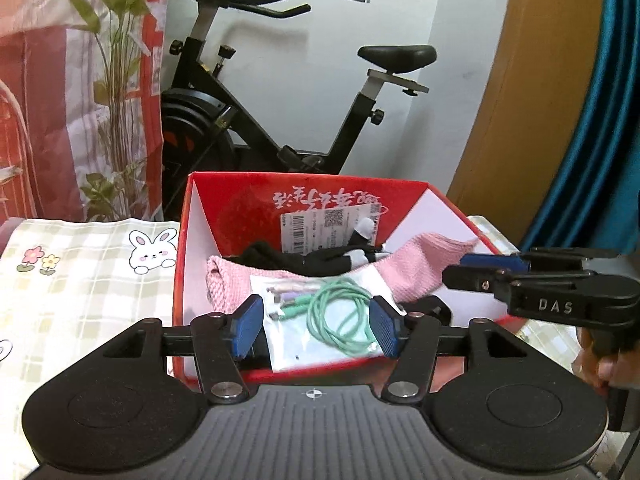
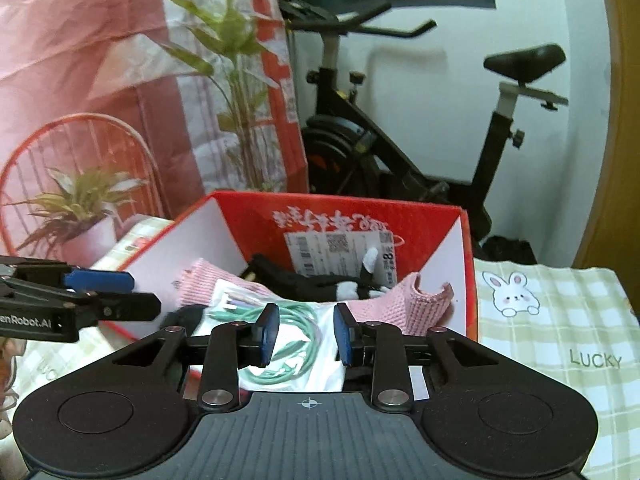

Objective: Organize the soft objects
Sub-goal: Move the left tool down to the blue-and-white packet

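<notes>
A red box (image 1: 304, 178) (image 2: 332, 200) with white inner walls stands on the table. Inside lie a pink knitted piece (image 1: 420, 268) (image 2: 384, 300), a black and white soft item (image 1: 320, 262) (image 2: 312, 280), and on top a clear bag with a green cable (image 1: 328, 320) (image 2: 304, 312). My left gripper (image 1: 318, 330) hangs over the box's near edge, open, its blue pads either side of the bag and not pressing on it. My right gripper (image 2: 306, 334) is open by a narrow gap above the same bag, holding nothing. Each gripper also shows side-on in the other view: right gripper (image 1: 454, 268), left gripper (image 2: 146, 294).
A checked tablecloth with a bunny print (image 1: 80, 280) (image 2: 560, 320) covers the table on both sides of the box. Behind stand an exercise bike (image 1: 280, 120), a tall plant (image 1: 116, 80), a potted plant (image 2: 80, 216) and a wooden door (image 1: 520, 100).
</notes>
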{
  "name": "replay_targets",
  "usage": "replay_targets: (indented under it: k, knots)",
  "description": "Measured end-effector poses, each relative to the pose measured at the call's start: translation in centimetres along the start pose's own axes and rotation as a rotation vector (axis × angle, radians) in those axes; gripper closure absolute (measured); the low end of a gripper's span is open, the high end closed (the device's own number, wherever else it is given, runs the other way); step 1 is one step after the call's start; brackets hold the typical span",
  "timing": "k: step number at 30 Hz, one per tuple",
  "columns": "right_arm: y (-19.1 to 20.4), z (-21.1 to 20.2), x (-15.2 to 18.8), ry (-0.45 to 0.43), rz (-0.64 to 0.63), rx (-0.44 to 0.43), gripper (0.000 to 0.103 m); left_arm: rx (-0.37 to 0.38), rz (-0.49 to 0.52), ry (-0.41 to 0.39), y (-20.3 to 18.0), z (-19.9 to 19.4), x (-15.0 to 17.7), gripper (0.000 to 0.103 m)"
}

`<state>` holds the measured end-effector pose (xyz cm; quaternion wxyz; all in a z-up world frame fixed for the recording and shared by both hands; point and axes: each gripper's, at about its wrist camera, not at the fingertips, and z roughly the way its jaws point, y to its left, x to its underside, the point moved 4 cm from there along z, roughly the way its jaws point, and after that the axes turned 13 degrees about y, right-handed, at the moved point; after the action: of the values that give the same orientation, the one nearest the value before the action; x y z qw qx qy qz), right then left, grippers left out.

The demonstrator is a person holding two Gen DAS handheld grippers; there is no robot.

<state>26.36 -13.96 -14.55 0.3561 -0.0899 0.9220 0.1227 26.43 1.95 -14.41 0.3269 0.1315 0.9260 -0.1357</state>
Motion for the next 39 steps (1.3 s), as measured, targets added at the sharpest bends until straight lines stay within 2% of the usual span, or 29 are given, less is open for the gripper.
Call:
replay_targets:
  k: [6,10,16,22,25,32,37,39]
  knots:
    - [1.4,-4.3,1.9,-0.058,-0.042,-0.027,0.075,0.034,-0.001,-0.019,-1.1,-3.0,2.5,0.042]
    - [2.4,-6.3,4.3,-0.062,-0.056,-0.036,0.074,0.054,-0.018,-0.002,-1.8,-3.7,4.7,0.042]
    - [3.4,-6.8,9.6,-0.017,-0.053,-0.019,0.071,0.093,-0.065,0.040,-2.9,-3.5,8.8,0.042]
    - [4.3,-5.4,14.9,0.069,-0.088,0.033,0.071,0.144,-0.137,0.086,-3.6,-2.7,12.3,0.042]
    - [4.3,-4.5,17.0,0.101,-0.065,0.022,0.070,0.136,-0.152,0.101,-3.4,-2.3,13.3,0.042]
    - [2.9,-3.6,18.0,0.098,0.016,-0.018,0.071,0.148,-0.171,0.114,-3.2,-1.3,14.1,0.042]
    - [3.0,-3.4,18.3,0.073,0.003,-0.018,0.071,0.207,-0.176,0.106,-3.5,-1.1,14.7,0.044]
    - [3.0,-3.3,18.3,0.065,0.001,-0.025,0.070,0.232,-0.164,0.100,-3.7,-1.1,14.7,0.049]
